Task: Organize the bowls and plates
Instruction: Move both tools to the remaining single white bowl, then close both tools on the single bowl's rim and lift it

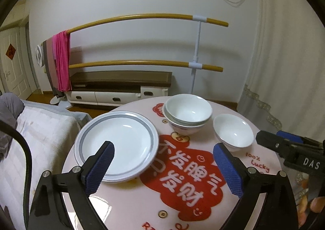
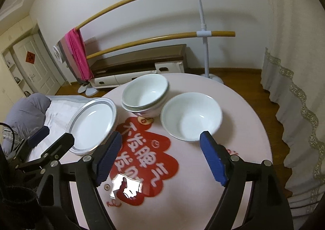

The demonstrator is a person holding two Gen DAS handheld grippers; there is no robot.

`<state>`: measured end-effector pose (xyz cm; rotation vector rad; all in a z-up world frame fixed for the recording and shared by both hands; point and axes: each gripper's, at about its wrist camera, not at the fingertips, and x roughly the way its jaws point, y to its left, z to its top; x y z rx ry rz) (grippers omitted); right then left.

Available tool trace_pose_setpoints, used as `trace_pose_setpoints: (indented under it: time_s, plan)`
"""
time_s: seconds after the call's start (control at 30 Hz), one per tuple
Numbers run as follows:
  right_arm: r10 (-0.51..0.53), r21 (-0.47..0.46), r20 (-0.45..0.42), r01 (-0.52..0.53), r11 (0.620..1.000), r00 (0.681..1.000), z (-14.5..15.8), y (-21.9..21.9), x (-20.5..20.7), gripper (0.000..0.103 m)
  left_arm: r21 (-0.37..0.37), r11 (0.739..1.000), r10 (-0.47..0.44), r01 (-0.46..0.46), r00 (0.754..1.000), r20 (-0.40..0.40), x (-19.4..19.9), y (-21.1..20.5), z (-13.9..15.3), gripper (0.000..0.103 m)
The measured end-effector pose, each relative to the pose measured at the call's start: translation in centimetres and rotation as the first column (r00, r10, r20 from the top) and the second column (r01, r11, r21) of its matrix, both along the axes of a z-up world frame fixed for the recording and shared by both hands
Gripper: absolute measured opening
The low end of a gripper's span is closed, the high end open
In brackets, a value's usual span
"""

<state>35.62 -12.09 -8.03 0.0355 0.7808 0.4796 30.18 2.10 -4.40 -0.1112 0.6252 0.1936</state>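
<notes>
A stack of white plates with grey rims [image 1: 119,140] lies on the left of the round pink table [image 1: 142,205]; it also shows in the right wrist view [image 2: 93,124]. Stacked white bowls [image 1: 187,113] stand at the far middle, also seen in the right wrist view [image 2: 145,92]. A single white bowl [image 1: 233,131] sits to their right, large in the right wrist view [image 2: 191,117]. My left gripper [image 1: 163,151] is open and empty, its left finger over the plates. My right gripper [image 2: 160,138] is open and empty just before the single bowl.
A bed with a grey quilt [image 1: 30,128] lies left of the table. A low cabinet [image 1: 119,87] and a rack with a pink cloth [image 1: 61,61] stand against the far wall. White curtains [image 2: 294,87] hang at the right.
</notes>
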Motion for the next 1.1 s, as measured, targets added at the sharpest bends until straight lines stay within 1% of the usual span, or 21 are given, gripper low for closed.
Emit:
trace_pose_setpoints:
  time_s: [0.1, 0.23, 0.33, 0.47, 0.6, 0.7, 0.73, 0.77, 0.8, 0.87, 0.9, 0.97, 1.0, 1.03, 1.1]
  plan:
    - [-0.023, 0.006, 0.001, 0.023, 1.000, 1.000, 0.0, -1.6, 0.1, 0.082, 0.008, 1.000, -0.014, 0.014, 1.000, 0.001, -0.3, -1.3, 0.1, 0.100]
    - [-0.068, -0.001, -0.003, 0.068, 0.998, 0.998, -0.6, -3.6, 0.9, 0.082, 0.023, 1.000, -0.021, 0.021, 1.000, -0.020, 1.0, -2.2, -0.3, 0.100]
    - [-0.115, -0.005, -0.026, 0.115, 0.993, 0.993, -1.5, -5.0, 2.4, 0.082, 0.022, 1.000, -0.018, 0.019, 0.999, -0.039, 2.9, -2.4, -0.7, 0.100]
    - [-0.144, -0.015, -0.064, 0.144, 0.989, 0.987, -3.3, -5.8, 4.8, 0.082, 0.024, 1.000, -0.018, 0.019, 0.998, -0.060, 5.7, -2.8, -1.3, 0.100]
    - [-0.132, 0.005, -0.119, 0.133, 0.991, 0.984, -4.9, -5.9, 7.4, 0.082, 0.033, 0.999, -0.018, 0.021, 0.997, -0.077, 8.2, -3.3, -1.9, 0.100]
    - [-0.125, -0.009, -0.141, 0.125, 0.992, 0.982, -6.2, -5.5, 9.2, 0.078, 0.040, 0.999, -0.018, 0.022, 0.996, -0.092, 10.2, -3.6, -2.7, 0.100]
    - [-0.127, -0.016, -0.152, 0.126, 0.992, 0.980, -6.6, -5.4, 9.8, 0.075, 0.042, 0.999, -0.017, 0.021, 0.995, -0.100, 10.9, -3.8, -3.0, 0.100]
    - [-0.130, -0.021, -0.163, 0.128, 0.992, 0.978, -7.1, -5.4, 10.4, 0.067, 0.040, 0.999, -0.019, 0.023, 0.994, -0.105, 11.5, -3.9, -3.4, 0.100]
    - [-0.129, -0.019, -0.178, 0.127, 0.992, 0.976, -7.6, -5.4, 11.0, 0.063, 0.040, 0.999, -0.022, 0.026, 0.994, -0.109, 12.1, -4.1, -3.8, 0.100]
    - [-0.117, -0.003, -0.206, 0.118, 0.993, 0.972, -8.4, -5.5, 11.8, 0.052, 0.047, 0.998, -0.024, 0.031, 0.992, -0.125, 13.4, -4.6, -4.4, 0.100]
    - [-0.110, 0.003, -0.215, 0.113, 0.994, 0.970, -8.8, -5.4, 12.0, 0.049, 0.044, 0.998, -0.030, 0.036, 0.991, -0.128, 13.9, -4.7, -4.6, 0.100]
    - [-0.094, 0.027, -0.227, 0.103, 0.994, 0.969, -9.3, -5.5, 12.4, 0.030, 0.045, 0.998, -0.037, 0.043, 0.990, -0.135, 14.6, -5.1, -4.9, 0.100]
    - [-0.082, 0.046, -0.227, 0.095, 0.994, 0.970, -9.4, -5.6, 12.4, 0.025, 0.043, 0.998, -0.043, 0.049, 0.990, -0.134, 14.9, -5.2, -5.2, 0.099]
    - [-0.070, 0.058, -0.225, 0.085, 0.995, 0.972, -9.5, -5.6, 12.3, 0.014, 0.040, 0.997, -0.053, 0.059, 0.989, -0.136, 15.4, -5.4, -5.4, 0.098]
    - [-0.059, 0.057, -0.217, 0.073, 0.996, 0.974, -9.4, -5.6, 12.1, 0.012, 0.034, 0.997, -0.063, 0.068, 0.989, -0.132, 16.0, -5.7, -5.7, 0.092]
